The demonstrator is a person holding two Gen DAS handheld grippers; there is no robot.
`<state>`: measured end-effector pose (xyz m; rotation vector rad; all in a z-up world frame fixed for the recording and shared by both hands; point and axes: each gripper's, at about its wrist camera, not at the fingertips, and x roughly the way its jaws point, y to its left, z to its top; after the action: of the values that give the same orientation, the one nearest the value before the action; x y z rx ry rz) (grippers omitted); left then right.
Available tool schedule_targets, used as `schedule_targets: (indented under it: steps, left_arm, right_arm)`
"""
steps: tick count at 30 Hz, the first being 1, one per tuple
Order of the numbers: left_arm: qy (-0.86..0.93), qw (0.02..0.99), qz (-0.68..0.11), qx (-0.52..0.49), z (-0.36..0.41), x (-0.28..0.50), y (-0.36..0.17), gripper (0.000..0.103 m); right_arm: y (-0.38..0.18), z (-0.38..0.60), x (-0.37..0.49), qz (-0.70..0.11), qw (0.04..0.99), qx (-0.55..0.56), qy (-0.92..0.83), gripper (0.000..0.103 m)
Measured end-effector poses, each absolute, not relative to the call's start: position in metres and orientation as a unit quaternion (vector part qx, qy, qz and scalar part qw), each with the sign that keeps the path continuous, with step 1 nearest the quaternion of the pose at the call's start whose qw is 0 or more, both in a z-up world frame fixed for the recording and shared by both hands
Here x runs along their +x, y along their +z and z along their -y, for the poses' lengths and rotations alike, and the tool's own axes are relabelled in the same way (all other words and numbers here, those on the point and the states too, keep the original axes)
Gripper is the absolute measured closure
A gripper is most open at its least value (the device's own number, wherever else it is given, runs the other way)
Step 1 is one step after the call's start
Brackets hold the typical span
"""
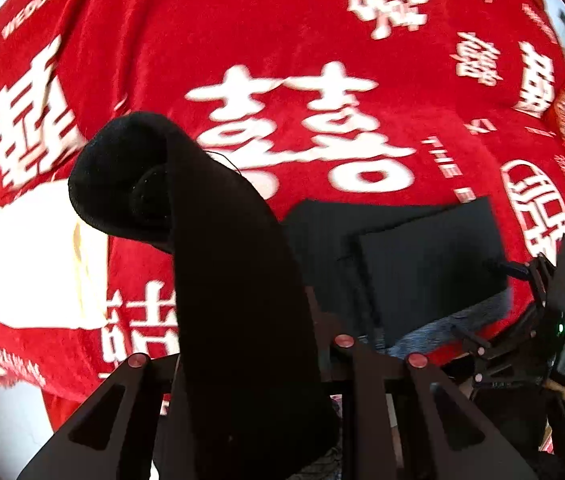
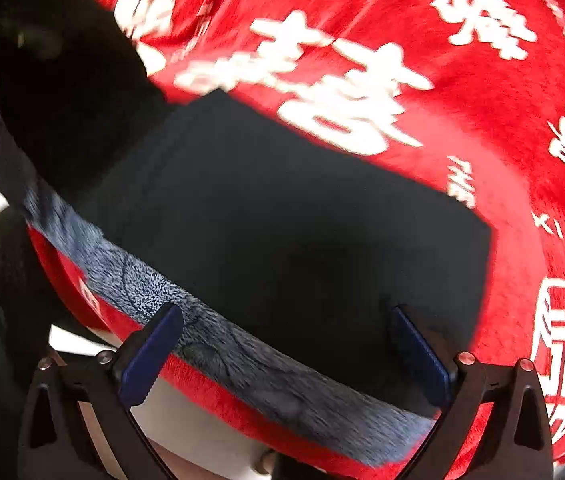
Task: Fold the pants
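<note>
Black pants lie partly folded on a red blanket, with a grey fleecy lining strip along the near edge. In the left wrist view my left gripper is shut on a black pant leg and holds it lifted, its cuffed end curling up at the left. The folded part lies to the right. My right gripper is open and empty, its blue fingers spread over the near edge of the pants. It also shows in the left wrist view.
The red blanket with large white characters covers the whole surface. A white patch of the blanket print lies at the left. The blanket's near edge runs just under my right gripper.
</note>
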<state>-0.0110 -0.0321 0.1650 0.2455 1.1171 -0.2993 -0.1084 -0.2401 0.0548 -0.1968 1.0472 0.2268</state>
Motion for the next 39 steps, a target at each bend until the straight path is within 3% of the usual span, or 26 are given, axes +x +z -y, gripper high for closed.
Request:
schedule_targets:
  steps: [10,22,27,29,30,31,34,39]
  left_arm:
    - [-0.214,0.81,-0.519,0.167,0.159,-0.034,0.167,0.08]
    - [-0.197,0.761,-0.565,0.25,0.28,-0.032,0.066,0.081]
    - [-0.213,0.769,-0.556,0.231,0.287,-0.037,0.089,0.08]
    - [-0.211,0.772,-0.56,0.216,0.293,-0.035,0.089,0.074]
    - [-0.206,0.767,-0.567,0.217,0.296,-0.034,0.08,0.064]
    - [-0.209,0.759,-0.576,0.22,0.299,-0.032,0.066,0.047]
    - [-0.224,0.759,-0.567,0.227,0.307,-0.04,0.053,0.026]
    - [-0.304,0.761,-0.547,0.173,0.308,-0.06,0.098,0.023]
  right_arm:
    - [0.059,0.324,-0.122,-0.497,0.866,-0.013,0.044,0.0]
    - [0.05,0.379,-0.146,-0.503,0.864,0.023,0.01,0.0]
    - [0.049,0.393,-0.152,-0.502,0.864,0.036,0.004,0.0]
    - [0.05,0.397,-0.152,-0.501,0.865,0.041,0.003,0.0]
    - [0.049,0.398,-0.152,-0.501,0.864,0.042,0.002,0.0]
    - [0.049,0.4,-0.151,-0.503,0.864,0.042,0.001,0.0]
    - [0.049,0.404,-0.152,-0.503,0.863,0.044,-0.004,0.0]
    - [0.055,0.414,-0.16,-0.501,0.864,0.046,-0.018,0.0]
